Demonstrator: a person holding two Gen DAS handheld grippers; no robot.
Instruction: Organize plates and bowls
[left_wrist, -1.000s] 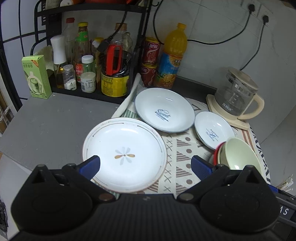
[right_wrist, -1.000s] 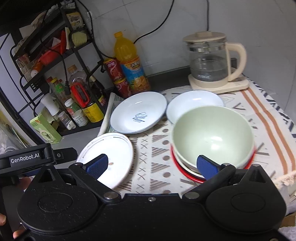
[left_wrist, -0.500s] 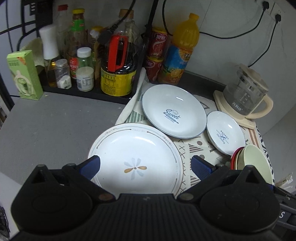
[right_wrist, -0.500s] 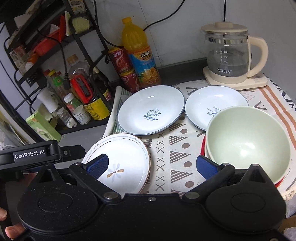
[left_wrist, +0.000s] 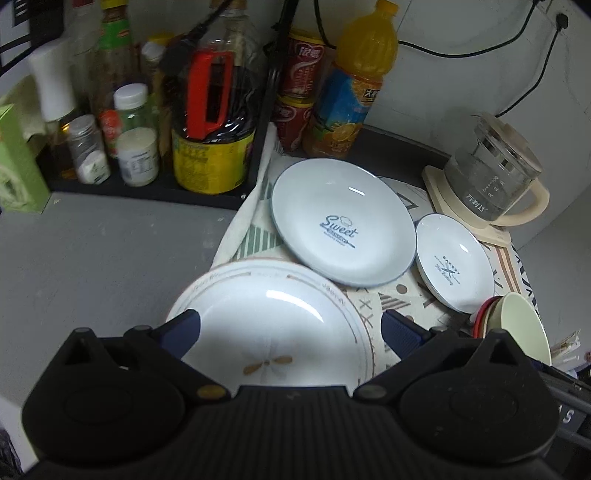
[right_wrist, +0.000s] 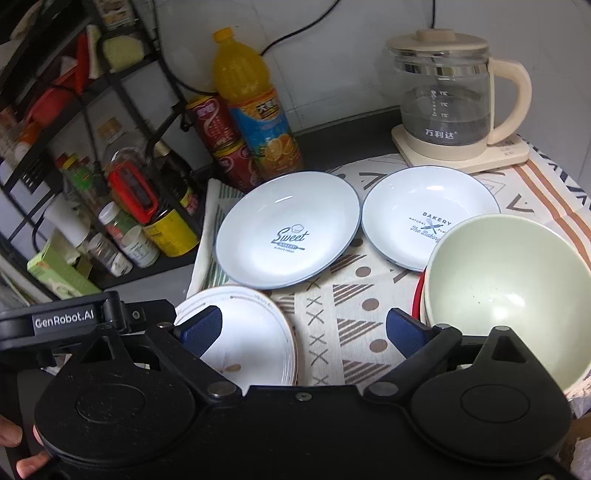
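Observation:
A white flower plate (left_wrist: 273, 332) lies at the near left, half on the patterned cloth (right_wrist: 332, 295). My left gripper (left_wrist: 290, 334) is open right above it, fingers to either side of its middle. Beyond lie a large "Sweet" plate (left_wrist: 341, 229) and a small "Bakery" plate (left_wrist: 454, 266). A pale green bowl (right_wrist: 509, 291) sits stacked on a red one at the right. My right gripper (right_wrist: 303, 330) is open and empty between the flower plate (right_wrist: 243, 332) and the bowl, over the cloth. The left gripper's body (right_wrist: 66, 321) shows in the right wrist view.
A black rack of bottles and jars (left_wrist: 147, 122) stands at the back left. An orange juice bottle (left_wrist: 347, 85) and red cans (left_wrist: 299, 70) stand behind the plates. A glass kettle (right_wrist: 447, 96) on its base sits at the back right. Grey counter (left_wrist: 92, 258) lies left.
Both grippers moved forward and lower toward the dishes. The flower plate now fills the space between my left fingers. The green bowl has slid to the right edge of the right wrist view.

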